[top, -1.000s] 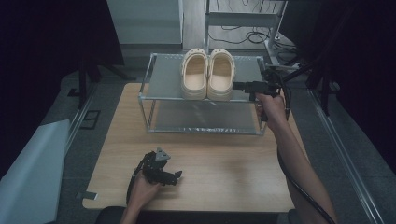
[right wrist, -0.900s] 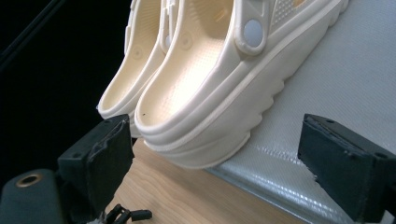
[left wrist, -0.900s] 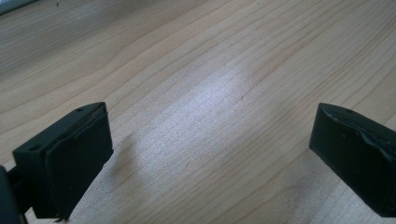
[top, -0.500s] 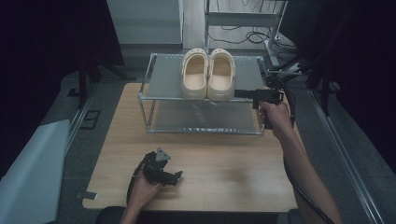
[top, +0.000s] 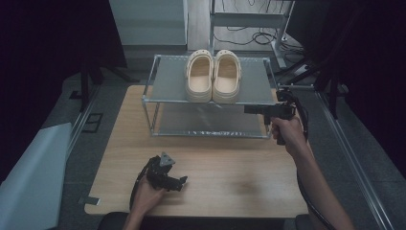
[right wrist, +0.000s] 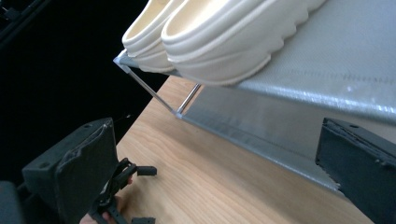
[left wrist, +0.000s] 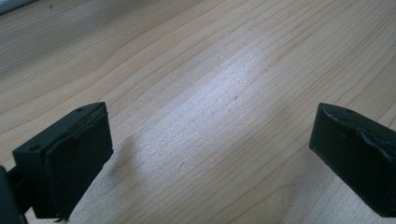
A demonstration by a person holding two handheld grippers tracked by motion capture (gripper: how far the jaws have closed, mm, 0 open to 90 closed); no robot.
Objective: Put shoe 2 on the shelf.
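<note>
Right gripper (top: 253, 109), right of centre in the high view, has its jaws spread wide and empty, pointing left at the front edge of a metal shoe rack (top: 163, 86). Left gripper (top: 179, 182), lower left, also gapes wide over the bare wooden table (top: 239, 177). A pair of cream clogs (top: 213, 75) sits side by side, soles ridged, on the rack's top shelf at upper centre. No writing is readable.

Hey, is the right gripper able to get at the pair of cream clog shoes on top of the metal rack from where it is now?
Probably yes: the right gripper is open beside the metal rack, and nothing lies between it and the cream clog shoes.
</note>
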